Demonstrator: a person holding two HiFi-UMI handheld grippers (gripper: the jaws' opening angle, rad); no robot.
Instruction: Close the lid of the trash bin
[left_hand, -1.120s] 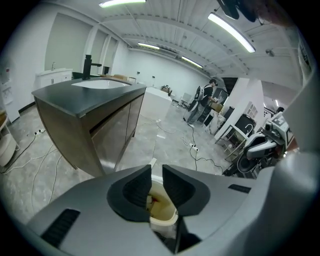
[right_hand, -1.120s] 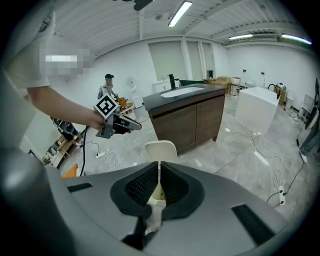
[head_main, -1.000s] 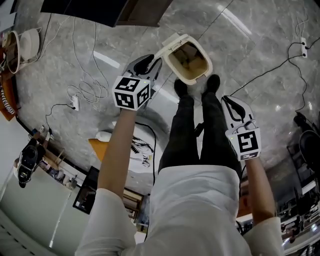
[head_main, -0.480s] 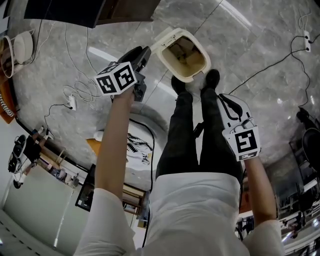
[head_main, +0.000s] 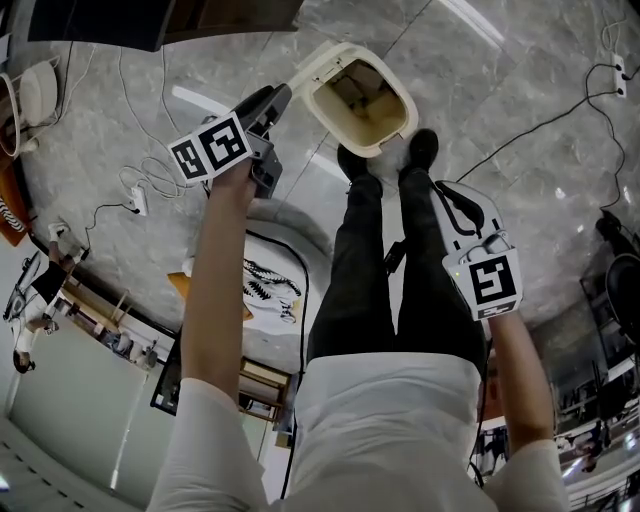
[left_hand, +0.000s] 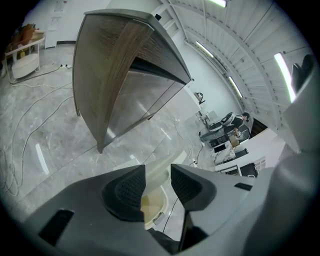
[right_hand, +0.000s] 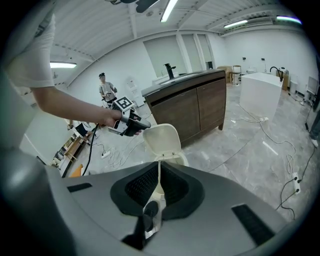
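Seen from above, the trash bin (head_main: 408, 108) stands on the marble floor (head_main: 520, 90) just past the person's shoes (head_main: 420, 148). Its mouth gapes and its lid (head_main: 318, 60) is tipped up at the far left rim. The left tool (head_main: 278, 100) reaches in beside that lid, seemingly to get behind it and push it over. The right tool (head_main: 450, 195) hangs low at the person's side, well apart from the bin and apparently idle. The lid shows only edge-on here, so I cannot tell whether the left tool touches it. In the left gripper view the jaws stand moderately apart, having just been opening, with bare pads. The pale lid edge and a slice of the bin show through the gap beyond, nothing is pinched, and the tool's own body blocks the rest. A wooden cabinet (left_hand: 115, 75) looms behind. In the right gripper view the jaws are drawn together to a thin slit, holding nothing. The upright lid rises above them with the left tool close by its upper edge, while the bin's body is mostly hidden behind the jaws.
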